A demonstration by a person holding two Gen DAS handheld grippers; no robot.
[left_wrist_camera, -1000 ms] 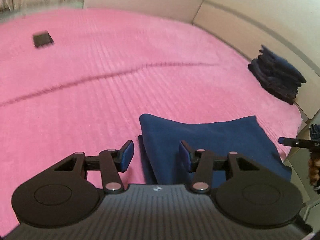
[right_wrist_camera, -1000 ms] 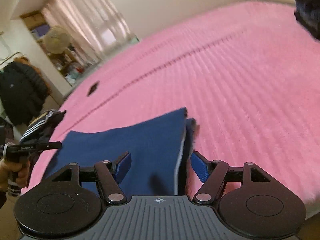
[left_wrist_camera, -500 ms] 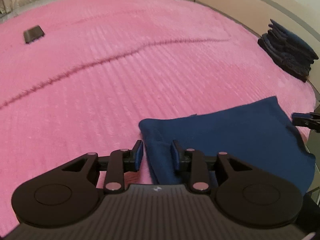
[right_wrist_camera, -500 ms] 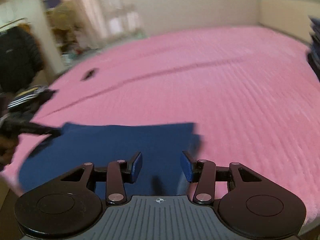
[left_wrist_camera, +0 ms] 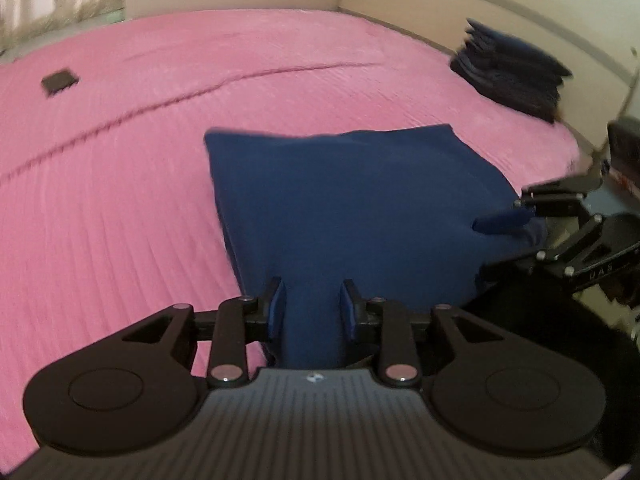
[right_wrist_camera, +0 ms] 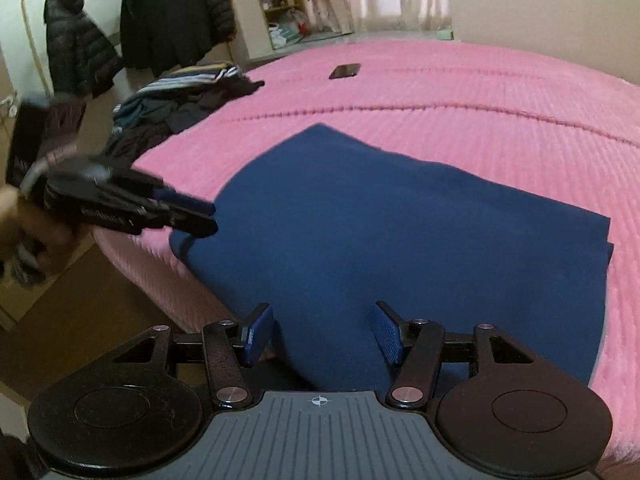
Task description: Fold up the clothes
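A folded navy blue garment (left_wrist_camera: 352, 204) lies at the near edge of the pink bed (left_wrist_camera: 160, 128); it also shows in the right wrist view (right_wrist_camera: 400, 232). My left gripper (left_wrist_camera: 312, 310) is shut on a bunched fold of its near edge. My right gripper (right_wrist_camera: 320, 332) has its jaws apart with the cloth's edge lying between them, not pinched. The right gripper also shows in the left wrist view (left_wrist_camera: 508, 220) at the garment's right corner. The left gripper shows in the right wrist view (right_wrist_camera: 192, 220) at the garment's left corner.
A stack of folded dark garments (left_wrist_camera: 512, 76) sits at the far right of the bed. A dark phone (left_wrist_camera: 59, 80) lies far left. A heap of unfolded clothes (right_wrist_camera: 180, 100) lies at the bed's corner, and jackets (right_wrist_camera: 176, 12) hang behind it.
Both grippers have moved onto the garment's near edge. The left has closed on a fold; the right has opened wider. The cloth now lies closer and more spread.
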